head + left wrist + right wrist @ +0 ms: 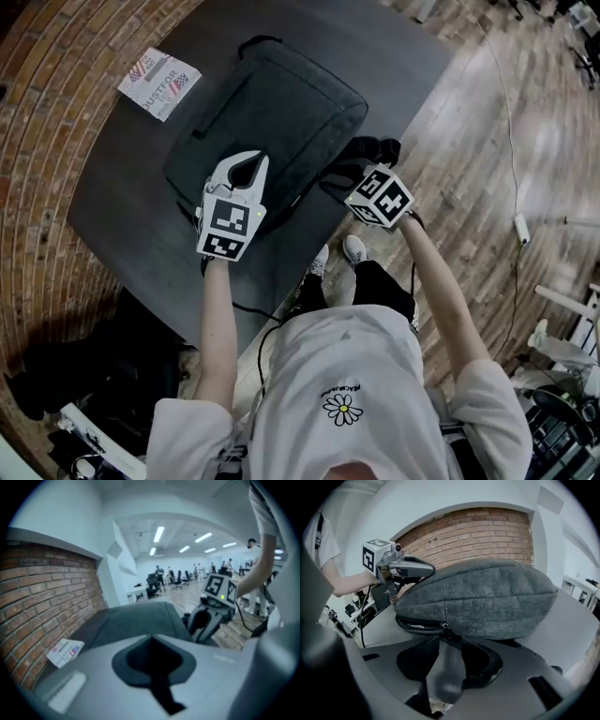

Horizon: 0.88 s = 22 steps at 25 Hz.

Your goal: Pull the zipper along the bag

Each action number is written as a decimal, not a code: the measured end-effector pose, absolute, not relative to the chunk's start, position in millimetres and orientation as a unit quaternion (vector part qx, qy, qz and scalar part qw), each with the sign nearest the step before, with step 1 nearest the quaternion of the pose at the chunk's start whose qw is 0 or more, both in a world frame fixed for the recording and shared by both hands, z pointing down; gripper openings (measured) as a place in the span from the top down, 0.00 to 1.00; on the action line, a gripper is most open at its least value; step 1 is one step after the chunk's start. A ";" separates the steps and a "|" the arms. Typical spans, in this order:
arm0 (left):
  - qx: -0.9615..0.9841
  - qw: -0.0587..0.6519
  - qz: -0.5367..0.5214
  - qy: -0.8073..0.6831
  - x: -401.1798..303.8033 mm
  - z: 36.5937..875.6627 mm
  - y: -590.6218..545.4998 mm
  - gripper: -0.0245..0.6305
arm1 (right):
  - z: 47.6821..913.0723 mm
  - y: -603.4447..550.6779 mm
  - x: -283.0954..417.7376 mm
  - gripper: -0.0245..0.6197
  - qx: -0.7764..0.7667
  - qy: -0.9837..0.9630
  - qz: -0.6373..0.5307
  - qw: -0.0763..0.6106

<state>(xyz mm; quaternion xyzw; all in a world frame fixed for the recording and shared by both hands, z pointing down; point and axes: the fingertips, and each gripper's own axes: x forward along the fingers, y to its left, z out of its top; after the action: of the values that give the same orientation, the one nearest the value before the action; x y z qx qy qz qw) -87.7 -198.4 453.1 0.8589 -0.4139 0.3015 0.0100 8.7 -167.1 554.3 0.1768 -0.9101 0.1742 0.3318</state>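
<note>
1. Far left: a white printed paper card (159, 82) lies flat on the dark grey tabletop (122, 202), apart from the bag. The head view and the left gripper view show it. The right gripper view does not.

2. My left gripper (151, 638), white-bodied, is clenched with its jaw tips meeting and nothing between them. This is confirmed only in the left gripper view. The head view places it over the near left corner of the bag, but no view confirms contact with the fabric.

3. The grey woven-fabric bag (272, 103) lies flat at the middle of the table, between the two grippers. The head view shows only its top panel and a black carry handle at the far end.

4. The right gripper view alone shows the zipper. A small dark metal zipper slider (442, 626) sits on the bag's side seam. Left of the slider the seam gapes open, and right of it the seam is closed.

5. My right gripper (450, 641), dark-jawed, is clamped on the flat grey zipper pull tab (446, 665), which hangs from the slider and runs back between the jaws.

6. Surface and room: the table stands against a red brick wall (42, 588). A pale wood plank floor (469, 122) lies to the right. The left gripper view shows an open office beyond, with ceiling strip lights (158, 534), chairs and distant people.
</note>
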 end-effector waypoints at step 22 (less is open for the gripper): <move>0.870 0.060 0.325 -0.366 -84.9 477.8 -204.2 0.96 | 558.1 -161.9 -3.3 0.89 0.134 -0.906 0.213 0.341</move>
<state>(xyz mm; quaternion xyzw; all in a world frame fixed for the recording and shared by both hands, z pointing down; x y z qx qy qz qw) -84.9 -204.2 477.8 0.8698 -0.3661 0.3253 0.0601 -3.3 -161.9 558.1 0.1341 -0.9057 0.2131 0.3410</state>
